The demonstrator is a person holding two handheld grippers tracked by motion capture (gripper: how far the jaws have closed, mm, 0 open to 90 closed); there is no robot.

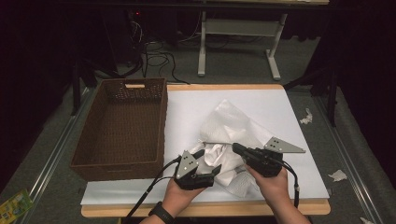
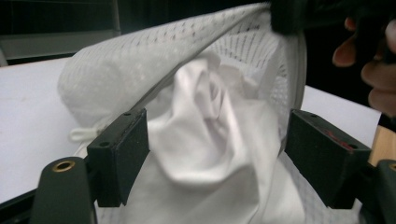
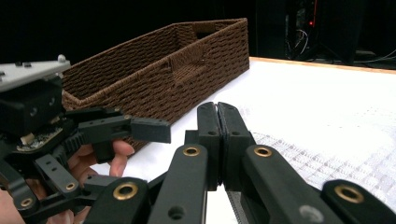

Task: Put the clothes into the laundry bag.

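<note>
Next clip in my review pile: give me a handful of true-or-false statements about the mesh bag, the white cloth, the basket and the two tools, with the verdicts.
1. The right tool is clamped shut on the edge of the mesh bag. True.
2. The white cloth lies inside the wicker basket. False: it sits at the mouth of the mesh bag, between the jaws of the left tool.
3. The left tool's jaws stand apart, not pressing the cloth. True.
4. The basket stands on the person's right side of the table. False: it stands on the left side.
5. The basket holds folded laundry. False: nothing shows inside it.
</note>
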